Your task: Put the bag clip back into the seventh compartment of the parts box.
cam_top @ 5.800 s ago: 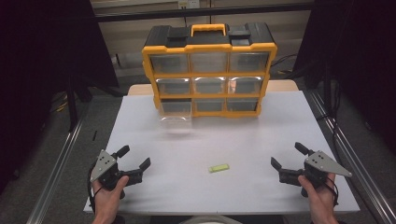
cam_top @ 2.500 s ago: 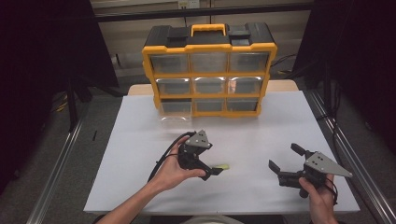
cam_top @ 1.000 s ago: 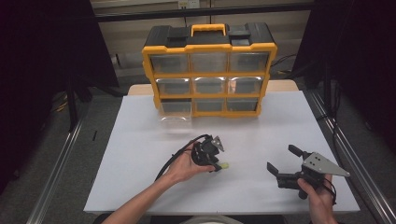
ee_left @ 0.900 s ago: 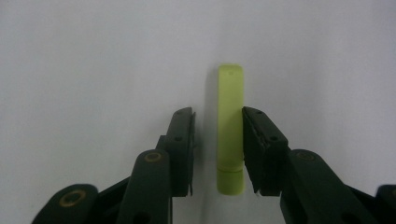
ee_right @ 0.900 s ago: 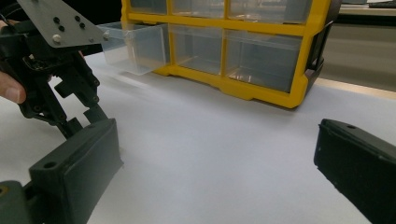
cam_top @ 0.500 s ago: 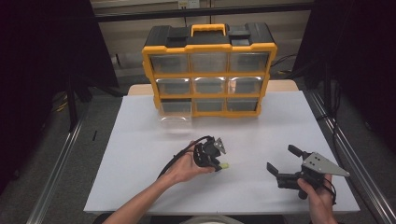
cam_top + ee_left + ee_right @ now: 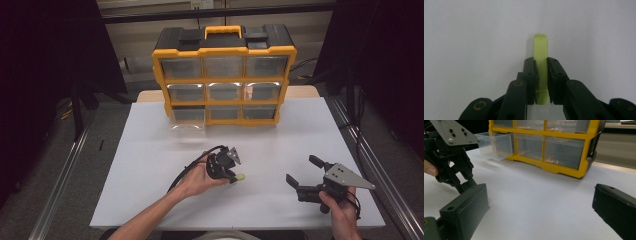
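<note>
Left gripper (image 7: 541, 75) is now clamping its two black jaws on a small flat lime-green plastic strip (image 7: 540, 53), pinching it from both sides with the rounded far end poking out past the tips. Compared with half a second back it's basically sitting in the same spot on the white table sheet (image 7: 150, 165). A few seconds ago, though, that hand was parked at the near-left corner and the strip was lying loose mid-table, so the reach and the squeeze are the fresh bit. My read: the grab is done or nearly so, and lifting is what's coming, though I can't tell whether the strip is off the sheet yet.

Going outward in the high view, the strip (image 7: 240, 177) is peeking out just right of the gripper (image 7: 231, 176). Off to its right, well apart, the right gripper (image 7: 300, 176) is resting low on the table with its jaws spread wide and holding nothing, barely budging.

Farther ahead of the left gripper, a yellow-and-black plastic organiser case with clear drawers (image 7: 223, 75) is standing upright. Its bottom-left clear drawer (image 7: 186, 129) is pulled out toward us, so that's probably where the strip is heading.

No brand, label or writing I can make out anywhere.
</note>
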`<state>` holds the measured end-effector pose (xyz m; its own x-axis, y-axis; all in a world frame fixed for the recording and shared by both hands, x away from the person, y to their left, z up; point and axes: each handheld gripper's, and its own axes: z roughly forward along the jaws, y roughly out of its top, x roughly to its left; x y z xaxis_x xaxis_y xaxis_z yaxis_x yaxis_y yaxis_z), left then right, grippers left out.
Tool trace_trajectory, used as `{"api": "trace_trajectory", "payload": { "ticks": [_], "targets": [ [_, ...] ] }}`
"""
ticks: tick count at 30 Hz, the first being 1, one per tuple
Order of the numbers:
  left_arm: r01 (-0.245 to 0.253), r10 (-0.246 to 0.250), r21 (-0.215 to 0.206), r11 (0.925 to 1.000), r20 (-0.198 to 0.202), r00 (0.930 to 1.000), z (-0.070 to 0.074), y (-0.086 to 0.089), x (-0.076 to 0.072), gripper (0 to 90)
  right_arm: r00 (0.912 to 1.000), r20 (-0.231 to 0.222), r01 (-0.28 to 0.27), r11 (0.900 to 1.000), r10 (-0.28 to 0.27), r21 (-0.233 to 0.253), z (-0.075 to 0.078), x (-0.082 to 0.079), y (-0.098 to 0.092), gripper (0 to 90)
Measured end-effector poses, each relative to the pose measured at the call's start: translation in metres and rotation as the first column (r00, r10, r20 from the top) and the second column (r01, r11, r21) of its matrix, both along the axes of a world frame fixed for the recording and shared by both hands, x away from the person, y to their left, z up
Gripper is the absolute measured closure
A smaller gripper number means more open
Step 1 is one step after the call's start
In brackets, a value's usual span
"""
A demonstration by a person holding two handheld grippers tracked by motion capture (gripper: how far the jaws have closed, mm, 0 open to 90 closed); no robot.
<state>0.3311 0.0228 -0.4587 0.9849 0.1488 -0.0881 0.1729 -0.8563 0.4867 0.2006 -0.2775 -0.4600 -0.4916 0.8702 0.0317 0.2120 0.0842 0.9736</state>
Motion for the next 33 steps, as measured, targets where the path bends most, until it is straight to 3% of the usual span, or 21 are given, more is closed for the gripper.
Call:
{"api": "trace_trajectory", "payload": {
  "ticks": [7,12,17,22,29,33],
  "targets": [
    [-0.002,0.001,-0.033,0.9995,-0.016,0.9999,0.001,0.004,-0.001,78.5,1.0000,-0.002,0.003,1.000,-0.003,-0.002,0.000,0.000,-0.001,0.0],
    [-0.003,0.003,-0.056,0.9984,0.014,0.9999,0.002,0.004,-0.006,78.5,1.0000,0.000,0.007,1.000,-0.007,-0.002,0.000,0.000,-0.001,0.0],
    [-0.018,0.018,-0.094,0.9954,-0.004,0.9998,0.006,0.011,-0.005,78.5,0.9999,0.006,0.012,1.000,-0.011,-0.003,0.000,0.000,-0.001,0.0],
    [-0.049,0.051,-0.158,0.9861,0.006,0.9987,0.011,0.022,-0.005,78.5,0.9999,0.004,0.010,1.000,-0.010,0.000,0.000,0.000,-0.001,0.0],
    [-0.047,0.049,-0.213,0.9759,0.008,0.9987,0.018,0.035,-0.003,78.5,0.9999,0.006,0.009,1.000,-0.009,-0.002,0.000,0.000,-0.001,0.0],
    [-0.070,0.077,-0.248,0.9661,0.016,0.9969,0.020,0.040,-0.003,78.5,0.9999,0.004,0.012,1.000,-0.012,0.001,0.000,0.000,-0.001,0.0]
  ]
}}
